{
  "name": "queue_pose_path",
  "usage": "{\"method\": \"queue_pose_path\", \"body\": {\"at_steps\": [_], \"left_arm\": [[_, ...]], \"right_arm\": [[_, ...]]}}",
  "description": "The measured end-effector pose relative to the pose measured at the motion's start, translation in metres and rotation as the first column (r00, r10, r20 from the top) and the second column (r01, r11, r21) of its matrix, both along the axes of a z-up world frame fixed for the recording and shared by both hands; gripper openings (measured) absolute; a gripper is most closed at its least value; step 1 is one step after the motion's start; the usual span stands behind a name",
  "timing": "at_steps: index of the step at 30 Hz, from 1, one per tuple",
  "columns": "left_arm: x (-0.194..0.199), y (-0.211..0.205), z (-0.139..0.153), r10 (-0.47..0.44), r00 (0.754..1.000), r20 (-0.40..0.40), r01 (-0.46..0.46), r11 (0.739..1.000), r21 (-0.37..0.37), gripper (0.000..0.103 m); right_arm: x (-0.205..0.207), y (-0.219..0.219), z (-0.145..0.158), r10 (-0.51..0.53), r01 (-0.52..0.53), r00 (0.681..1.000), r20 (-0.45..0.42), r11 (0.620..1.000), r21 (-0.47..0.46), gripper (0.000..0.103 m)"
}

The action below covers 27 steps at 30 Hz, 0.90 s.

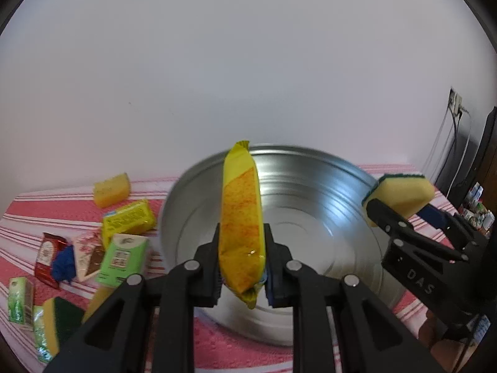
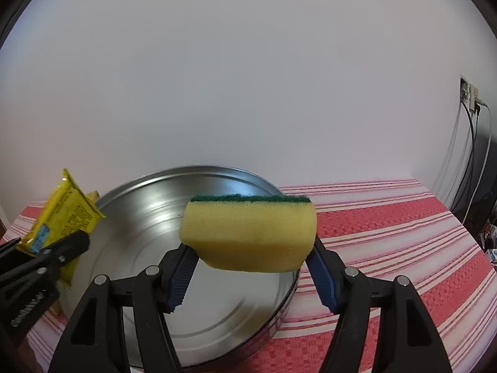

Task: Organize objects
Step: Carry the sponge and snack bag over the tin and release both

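Packet [image 1: 240, 217]: hanging upright, clenched in left gripper [image 1: 241, 242] over metal tray [image 1: 326, 211], likely readying for dropping in.
Sponge [image 2: 248, 233]: being squeezed widthwise by right gripper [image 2: 251, 255], hovering above tray rim.
Surface [image 2: 388, 233]: carrying remaining clutter left of tray.

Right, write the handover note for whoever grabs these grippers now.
Left gripper: shut on a yellow packet, held over the metal pan.
Right gripper: shut on a yellow-green sponge, over the pan's right side.
Done: nothing visible in the pan.
Left: release both, then collect the pile of packets and sponges on the striped cloth to the pan's left.
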<state>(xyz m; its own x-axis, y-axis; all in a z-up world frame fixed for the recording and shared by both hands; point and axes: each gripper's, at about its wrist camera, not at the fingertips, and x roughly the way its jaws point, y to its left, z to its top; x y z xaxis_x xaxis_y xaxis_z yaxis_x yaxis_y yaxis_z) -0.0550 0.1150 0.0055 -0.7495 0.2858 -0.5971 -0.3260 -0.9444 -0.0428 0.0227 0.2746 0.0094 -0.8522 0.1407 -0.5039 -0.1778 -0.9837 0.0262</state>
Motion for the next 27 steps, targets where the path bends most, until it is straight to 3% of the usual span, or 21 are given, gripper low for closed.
{"method": "queue_pose_path", "body": {"at_steps": [8,16,20,22,23,27], "left_arm": [[-0.011,0.015,-0.019,-0.003,0.999,0.037,0.004,0.999,-0.039,0.019],[-0.010,0.018,-0.022,0.016,0.999,0.032,-0.013,0.998,-0.069,0.019],[-0.008,0.018,-0.022,0.023,0.999,0.038,-0.020,0.997,-0.078,0.022],[-0.004,0.019,-0.019,0.036,0.999,0.012,-0.035,0.996,-0.088,0.041],[-0.002,0.019,-0.017,0.054,0.998,-0.009,-0.055,0.993,-0.101,0.044],[0.003,0.014,-0.008,0.109,0.992,-0.069,-0.116,0.988,-0.103,0.076]], "right_arm": [[-0.030,-0.015,-0.002,0.009,-0.011,1.000,0.028,0.999,0.050,0.069],[-0.032,-0.009,-0.006,0.031,-0.033,0.999,0.030,0.998,0.049,0.069],[-0.040,-0.013,-0.009,0.053,-0.055,0.998,0.043,0.997,0.058,0.075],[-0.042,-0.016,-0.010,0.065,-0.068,0.997,0.045,0.996,0.065,0.081],[-0.043,-0.017,-0.011,0.069,-0.072,0.997,0.045,0.995,0.067,0.082],[-0.041,-0.011,-0.007,0.054,-0.055,0.998,0.017,0.998,0.041,0.083]]}}
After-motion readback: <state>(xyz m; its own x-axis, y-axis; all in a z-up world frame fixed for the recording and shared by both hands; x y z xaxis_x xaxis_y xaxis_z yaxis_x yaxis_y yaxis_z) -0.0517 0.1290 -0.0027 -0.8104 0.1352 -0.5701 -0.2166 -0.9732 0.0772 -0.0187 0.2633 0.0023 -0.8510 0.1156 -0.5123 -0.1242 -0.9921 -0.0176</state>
